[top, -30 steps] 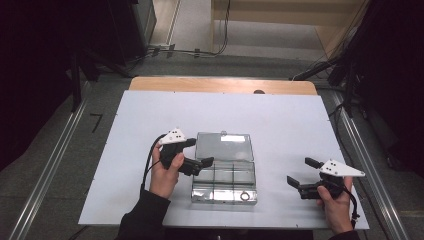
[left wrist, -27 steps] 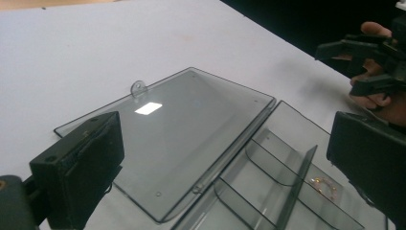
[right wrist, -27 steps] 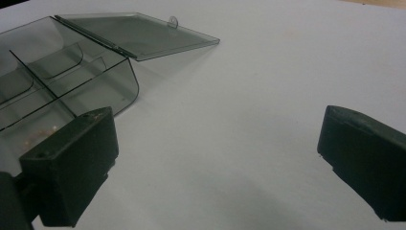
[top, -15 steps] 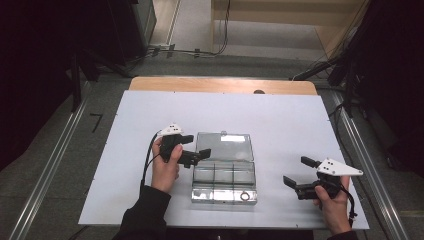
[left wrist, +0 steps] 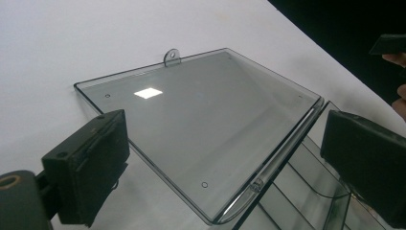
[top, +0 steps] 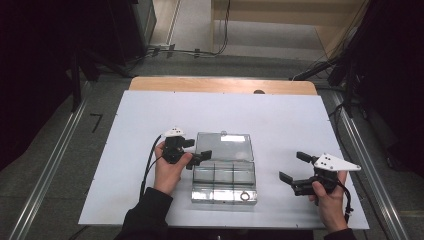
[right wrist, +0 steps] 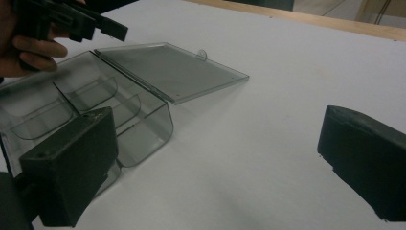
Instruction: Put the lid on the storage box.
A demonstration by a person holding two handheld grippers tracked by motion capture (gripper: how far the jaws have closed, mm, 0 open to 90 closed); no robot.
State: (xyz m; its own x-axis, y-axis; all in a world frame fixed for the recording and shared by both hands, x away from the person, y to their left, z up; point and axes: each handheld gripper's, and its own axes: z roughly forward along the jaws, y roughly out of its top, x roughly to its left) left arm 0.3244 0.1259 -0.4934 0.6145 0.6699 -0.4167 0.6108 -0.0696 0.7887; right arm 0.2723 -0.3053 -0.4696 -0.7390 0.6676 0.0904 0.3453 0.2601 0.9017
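My left gripper (top: 196,150) hangs over the left edge of the box (top: 224,170), jaws spread wide with nothing between them. Seen along those jaws, the lid (left wrist: 201,127) lies flat and open on the table (left wrist: 57,43), hinge side running toward the tray, a small tab (left wrist: 171,56) at its far edge. A bright square of reflected light sits on the lid near that tab. My left hand (top: 169,167) wraps the gripper body; the cable (top: 148,162) loops back past my wrist.

My right gripper (top: 292,171) rests well to the right of the box, not touching it. Its jaws are also spread, empty, aimed left toward the box. Bare table lies between gripper and box. My right hand (top: 327,200) holds it low near the table's front edge.

The box sits near the middle front of the table. It is clear plastic: lid folded back on the far side, compartment tray (top: 224,184) on the near side. From the right gripper view the tray (right wrist: 95,115) shows thin dividers and a rounded corner. In the high view a small ring-like thing (top: 244,196) lies in the tray's front right compartment; I cannot tell what it is.

The table top is white, with a wooden strip (top: 225,85) along its far edge.
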